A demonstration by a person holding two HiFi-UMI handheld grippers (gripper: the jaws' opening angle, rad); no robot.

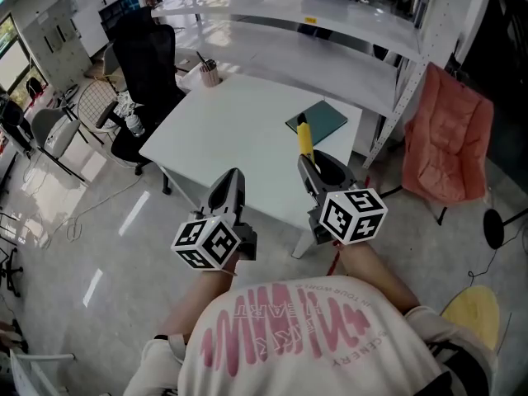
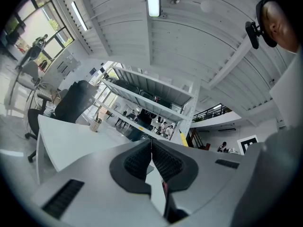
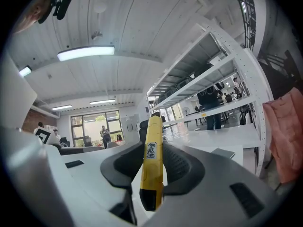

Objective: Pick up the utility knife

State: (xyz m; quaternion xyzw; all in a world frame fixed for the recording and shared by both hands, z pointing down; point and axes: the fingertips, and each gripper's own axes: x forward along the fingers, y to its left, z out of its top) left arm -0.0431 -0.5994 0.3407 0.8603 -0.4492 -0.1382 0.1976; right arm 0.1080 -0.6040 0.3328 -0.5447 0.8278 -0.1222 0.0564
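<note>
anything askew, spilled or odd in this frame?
Nothing stands out. The utility knife sits straight in the right gripper, the left gripper is shut and empty, the pen cup stands upright and the dark green pad lies flat on the table.

Utility knife (image 1: 304, 139) in right gripper (image 1: 312, 167) over table (image 1: 235, 143) near edge; notebook (image 1: 318, 120) beyond; pen cup (image 1: 210, 74) far-left corner.
</note>
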